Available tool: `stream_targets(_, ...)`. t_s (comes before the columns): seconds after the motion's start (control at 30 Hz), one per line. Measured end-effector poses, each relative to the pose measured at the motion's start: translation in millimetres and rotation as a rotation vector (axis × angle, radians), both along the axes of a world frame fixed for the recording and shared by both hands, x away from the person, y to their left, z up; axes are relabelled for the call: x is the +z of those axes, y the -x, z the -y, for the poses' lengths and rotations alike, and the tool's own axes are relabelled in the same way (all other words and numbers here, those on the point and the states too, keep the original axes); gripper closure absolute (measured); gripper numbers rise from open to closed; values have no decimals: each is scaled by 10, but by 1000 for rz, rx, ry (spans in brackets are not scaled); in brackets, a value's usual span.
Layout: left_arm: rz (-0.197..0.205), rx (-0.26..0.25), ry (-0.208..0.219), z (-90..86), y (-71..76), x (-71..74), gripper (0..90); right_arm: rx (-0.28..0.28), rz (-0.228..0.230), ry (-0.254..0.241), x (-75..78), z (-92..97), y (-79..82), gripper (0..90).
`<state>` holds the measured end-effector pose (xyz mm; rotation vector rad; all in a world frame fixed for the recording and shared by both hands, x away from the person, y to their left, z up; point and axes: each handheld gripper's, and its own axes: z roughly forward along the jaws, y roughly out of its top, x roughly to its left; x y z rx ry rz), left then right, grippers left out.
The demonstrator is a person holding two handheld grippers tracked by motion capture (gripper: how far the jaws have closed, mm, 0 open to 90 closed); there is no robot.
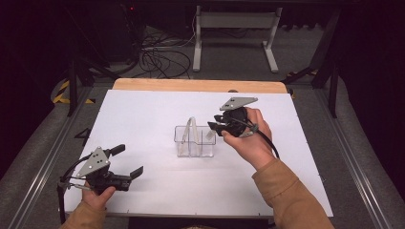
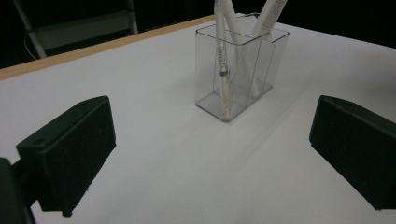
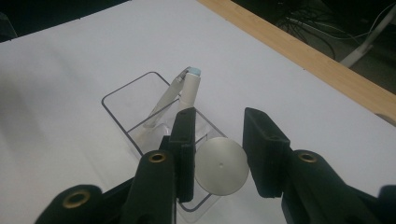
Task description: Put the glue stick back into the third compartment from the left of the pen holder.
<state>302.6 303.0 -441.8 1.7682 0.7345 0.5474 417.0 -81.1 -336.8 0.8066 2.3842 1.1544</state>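
— Black jaws of the right gripper flank a white tube's round cap over the clear organizer's right compartment; pinching it?
— Cannot tell; partly spread, close beside it.
— Progress?
— Two pens stand in the left compartment; the tube seems nearly placed. The left gripper, spread empty, waits near-left.
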Motion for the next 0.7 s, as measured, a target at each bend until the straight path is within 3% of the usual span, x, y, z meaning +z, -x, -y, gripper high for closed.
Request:
stream_targets(0.57,1,0,1,-5,0,0,11,-2,-40,35,-203,-121,-112,657)
stream_targets(0.7,1,-1,2,-7,-2,0,11,-3,-19,11,-217,-111,-112,525)
